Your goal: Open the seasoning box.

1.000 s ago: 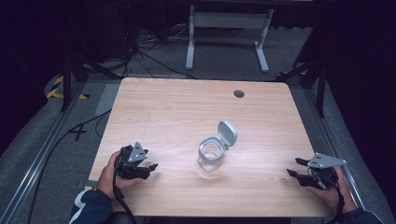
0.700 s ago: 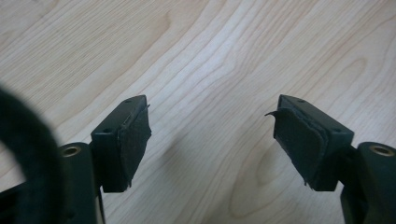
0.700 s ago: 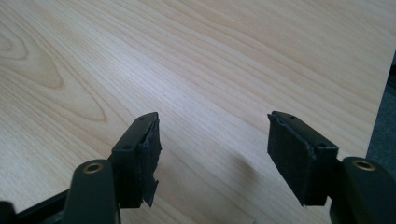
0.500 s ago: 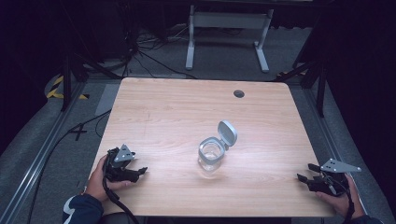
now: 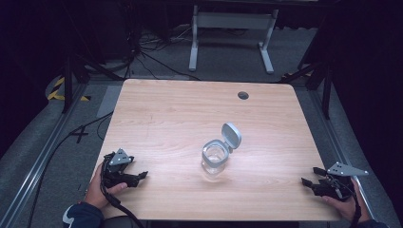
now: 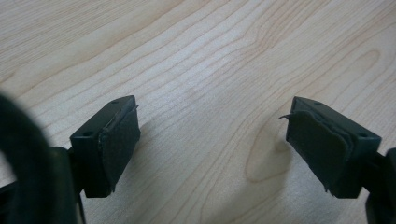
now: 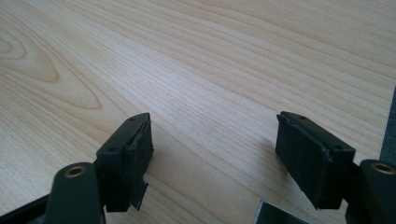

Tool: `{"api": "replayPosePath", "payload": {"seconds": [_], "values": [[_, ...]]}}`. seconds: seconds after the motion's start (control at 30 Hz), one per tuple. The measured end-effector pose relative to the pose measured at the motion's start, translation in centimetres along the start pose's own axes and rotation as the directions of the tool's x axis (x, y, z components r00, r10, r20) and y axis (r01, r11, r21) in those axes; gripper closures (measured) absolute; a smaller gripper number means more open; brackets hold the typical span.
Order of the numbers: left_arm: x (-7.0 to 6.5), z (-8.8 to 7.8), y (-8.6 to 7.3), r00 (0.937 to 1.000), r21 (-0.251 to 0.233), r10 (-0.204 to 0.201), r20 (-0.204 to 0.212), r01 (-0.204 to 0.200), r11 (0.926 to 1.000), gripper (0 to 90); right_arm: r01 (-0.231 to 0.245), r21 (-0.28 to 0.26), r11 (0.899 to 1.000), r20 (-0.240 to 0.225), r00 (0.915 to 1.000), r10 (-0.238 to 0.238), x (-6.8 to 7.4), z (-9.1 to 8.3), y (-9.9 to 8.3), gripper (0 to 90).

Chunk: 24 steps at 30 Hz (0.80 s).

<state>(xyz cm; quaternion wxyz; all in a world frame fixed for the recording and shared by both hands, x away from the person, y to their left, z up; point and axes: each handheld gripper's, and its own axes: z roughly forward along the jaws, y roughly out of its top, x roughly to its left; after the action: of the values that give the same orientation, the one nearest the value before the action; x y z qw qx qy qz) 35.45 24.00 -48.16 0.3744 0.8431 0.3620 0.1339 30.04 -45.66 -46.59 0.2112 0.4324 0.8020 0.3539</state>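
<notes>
Both claws spread, nothing pinched, jaws just opened wider | left claw parked near-left on tabletop, right claw near-right | jar upright mid-tabletop between them, lid flipped open | left claw judged slightly nearer

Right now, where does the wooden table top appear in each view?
High view: the table top takes the middle, the clear jar standing on it.
Left gripper view: it lies behind and between the black fingers, which have just been opening.
Right gripper view: the same, with its edge at far right.
Shared landmark: the light wood grain.
</notes>
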Motion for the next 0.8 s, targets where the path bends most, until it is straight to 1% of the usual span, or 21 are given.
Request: {"api": "replayPosePath", "payload": {"seconds": [0.1, 0.17, 0.2, 0.27, 0.3, 0.33, 0.37, 0.47, 0.57, 0.6, 0.73, 0.8], "values": [[-0.07, 0.01, 0.00, 0.9999, 0.000, 0.000, -0.010, 0.000, 1.0000, 17.2, -0.001, 0.001, 1.000, 0.001, 1.0000, 0.001, 0.04, 0.02, 0.02, 27.0], [-0.14, 0.02, 0.04, 0.9999, 0.009, 0.008, -0.015, -0.008, 0.9999, 17.1, -0.001, 0.000, 1.000, 0.000, 1.0000, 0.001, 0.04, 0.03, 0.02, 27.0], [-0.05, 0.01, 0.09, 0.9993, 0.011, 0.025, -0.028, -0.025, 0.9996, 16.7, -0.001, 0.000, 1.000, 0.000, 1.0000, 0.001, 0.03, 0.03, 0.02, 27.0], [-0.21, 0.04, 0.13, 0.9997, 0.016, 0.005, -0.023, -0.004, 0.9999, 16.5, 0.000, 0.000, 1.000, -0.001, 1.0000, 0.000, 0.03, 0.03, 0.02, 26.9], [-0.28, 0.13, 0.11, 0.9998, 0.011, -0.001, -0.022, 0.001, 0.9999, 16.1, 0.000, 0.000, 1.000, -0.001, 1.0000, 0.000, 0.03, 0.04, 0.02, 27.0], [-0.31, 0.13, 0.13, 0.9997, 0.017, 0.003, -0.026, -0.003, 0.9999, 15.5, 0.000, 0.000, 1.000, -0.001, 1.0000, 0.000, 0.03, 0.04, 0.03, 27.0], [-0.25, 0.09, 0.18, 0.9992, 0.022, 0.020, -0.034, -0.019, 0.9996, 15.4, 0.000, 0.000, 1.000, -0.002, 1.0000, 0.000, 0.03, 0.04, 0.03, 27.0], [-0.37, 0.18, 0.15, 0.9994, 0.016, 0.011, -0.033, -0.010, 0.9998, 15.3, 0.000, 0.000, 1.000, -0.002, 1.0000, 0.000, 0.03, 0.04, 0.03, 26.9], [-0.36, 0.18, 0.15, 0.9994, 0.016, 0.011, -0.033, -0.011, 0.9998, 15.2, 0.000, -0.004, 1.000, -0.002, 1.0000, 0.000, 0.04, 0.09, 0.03, 26.9], [-0.29, 0.16, 0.17, 0.9991, 0.018, 0.021, -0.038, -0.020, 0.9996, 15.2, 0.001, -0.003, 1.000, -0.002, 1.0000, -0.001, 0.03, 0.10, 0.03, 26.9], [-0.37, 0.18, 0.18, 0.9994, 0.020, 0.008, -0.035, -0.007, 0.9998, 15.0, 0.005, -0.003, 1.000, -0.005, 1.0000, -0.005, 0.01, 0.12, 0.06, 26.8], [-0.36, 0.18, 0.18, 0.9993, 0.018, 0.009, -0.037, -0.009, 0.9998, 15.0, 0.006, -0.003, 1.000, -0.006, 1.0000, -0.006, 0.01, 0.14, 0.08, 26.8]]}}
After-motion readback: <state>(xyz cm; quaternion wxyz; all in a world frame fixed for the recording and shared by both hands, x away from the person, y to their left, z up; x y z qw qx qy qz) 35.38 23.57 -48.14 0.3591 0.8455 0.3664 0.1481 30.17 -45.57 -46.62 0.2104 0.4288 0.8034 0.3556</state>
